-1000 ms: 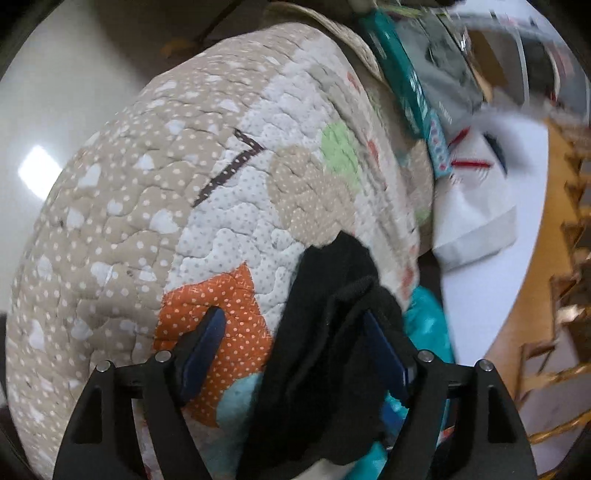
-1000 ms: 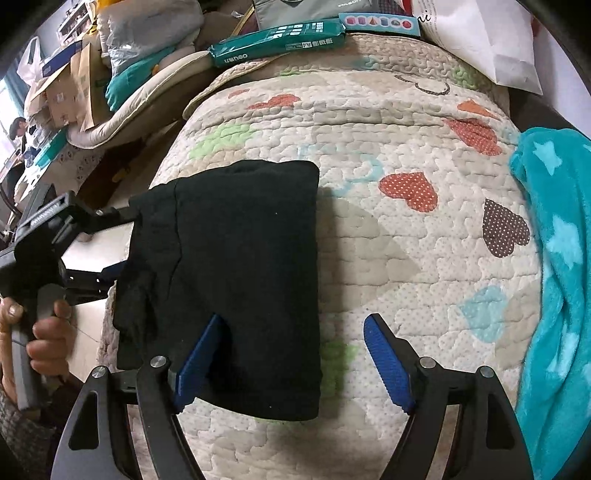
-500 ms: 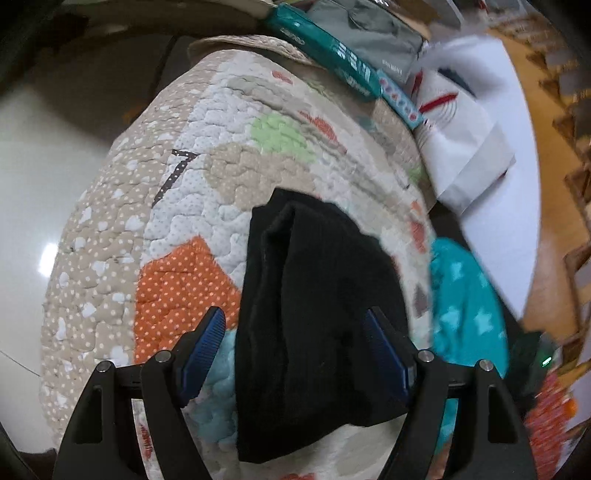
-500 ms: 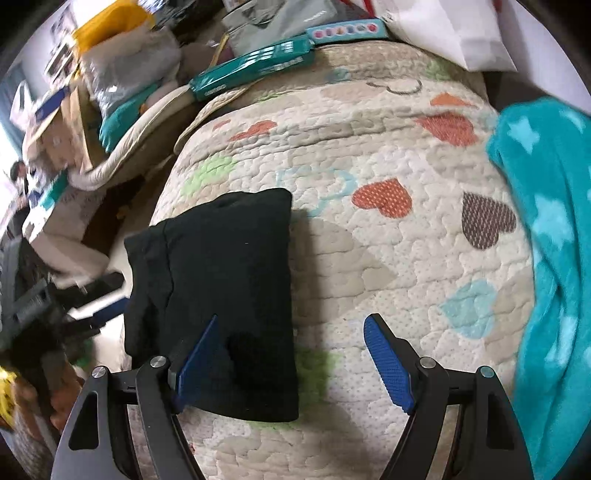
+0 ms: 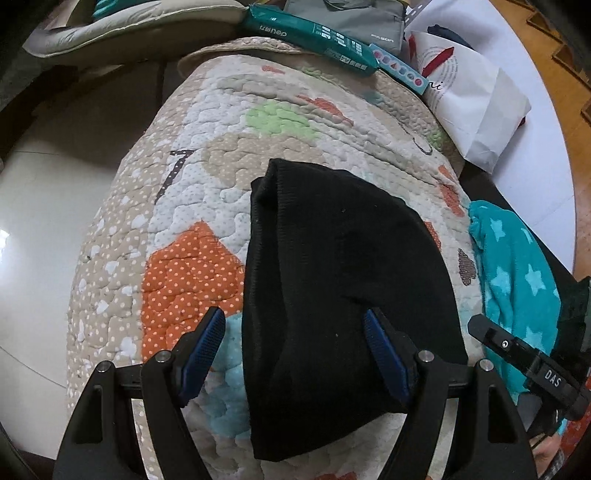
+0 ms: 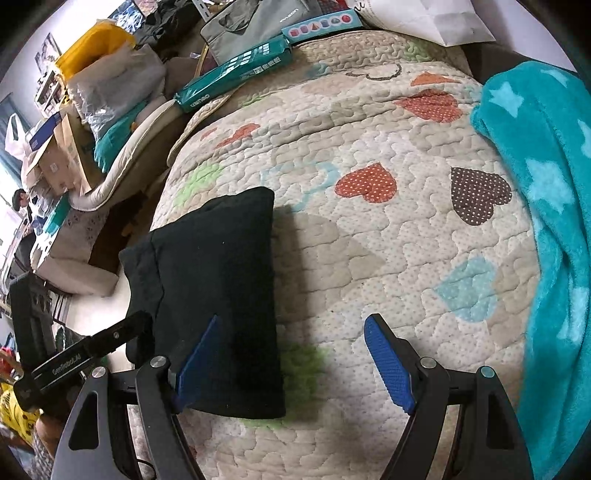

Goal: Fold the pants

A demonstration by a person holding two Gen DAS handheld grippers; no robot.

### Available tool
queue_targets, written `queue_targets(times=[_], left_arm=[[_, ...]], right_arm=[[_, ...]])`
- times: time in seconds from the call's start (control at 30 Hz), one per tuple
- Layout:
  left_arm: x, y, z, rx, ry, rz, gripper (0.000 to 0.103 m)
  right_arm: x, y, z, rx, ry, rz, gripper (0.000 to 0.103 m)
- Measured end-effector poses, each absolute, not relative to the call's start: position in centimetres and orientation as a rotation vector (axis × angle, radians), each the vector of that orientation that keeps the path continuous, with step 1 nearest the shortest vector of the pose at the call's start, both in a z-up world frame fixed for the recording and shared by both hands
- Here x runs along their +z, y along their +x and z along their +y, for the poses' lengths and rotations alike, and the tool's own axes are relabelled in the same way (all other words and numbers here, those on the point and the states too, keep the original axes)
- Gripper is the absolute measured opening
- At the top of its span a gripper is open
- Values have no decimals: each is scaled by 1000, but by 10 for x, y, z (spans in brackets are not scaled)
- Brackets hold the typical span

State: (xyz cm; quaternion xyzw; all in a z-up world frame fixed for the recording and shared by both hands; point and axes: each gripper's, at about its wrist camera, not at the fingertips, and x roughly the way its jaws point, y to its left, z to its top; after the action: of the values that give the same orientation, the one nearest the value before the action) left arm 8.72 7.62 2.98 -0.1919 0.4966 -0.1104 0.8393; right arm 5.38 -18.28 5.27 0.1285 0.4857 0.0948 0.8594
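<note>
The black pants (image 5: 332,288) lie folded into a compact rectangle on the heart-patterned quilt (image 5: 184,240), near its left edge. My left gripper (image 5: 295,332) hovers over their near end, jaws open on either side of the cloth, pads apart from it. In the right wrist view the pants (image 6: 218,288) sit at the left. My right gripper (image 6: 291,350) stands open above the quilt (image 6: 388,229), its left finger over the pants' right edge and nothing held. The left tool's black frame (image 6: 85,350) shows beside the pants.
A teal star blanket (image 6: 546,184) covers the quilt's right side. A long teal box (image 5: 314,33), a grey bag (image 5: 354,18) and a white paper bag (image 5: 472,99) line the far end. Pale floor (image 5: 48,221) drops off left of the quilt, with boxes and bags (image 6: 74,140) beyond.
The left gripper has pulled back, risen and rolled upright; the pants that were bunched between its fingers now lie flat and folded. The right gripper shifted slightly and stays open.
</note>
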Motion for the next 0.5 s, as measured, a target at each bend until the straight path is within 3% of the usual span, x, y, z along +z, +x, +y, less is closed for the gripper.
queue_targets(times=[0.2, 0.5], left_arm=[[36, 87, 62, -171, -251, 1011, 84], [41, 85, 50, -148, -137, 984, 84]], right_arm=[[45, 53, -180, 200, 275, 1033, 84], [45, 55, -180, 190, 278, 1028, 84]])
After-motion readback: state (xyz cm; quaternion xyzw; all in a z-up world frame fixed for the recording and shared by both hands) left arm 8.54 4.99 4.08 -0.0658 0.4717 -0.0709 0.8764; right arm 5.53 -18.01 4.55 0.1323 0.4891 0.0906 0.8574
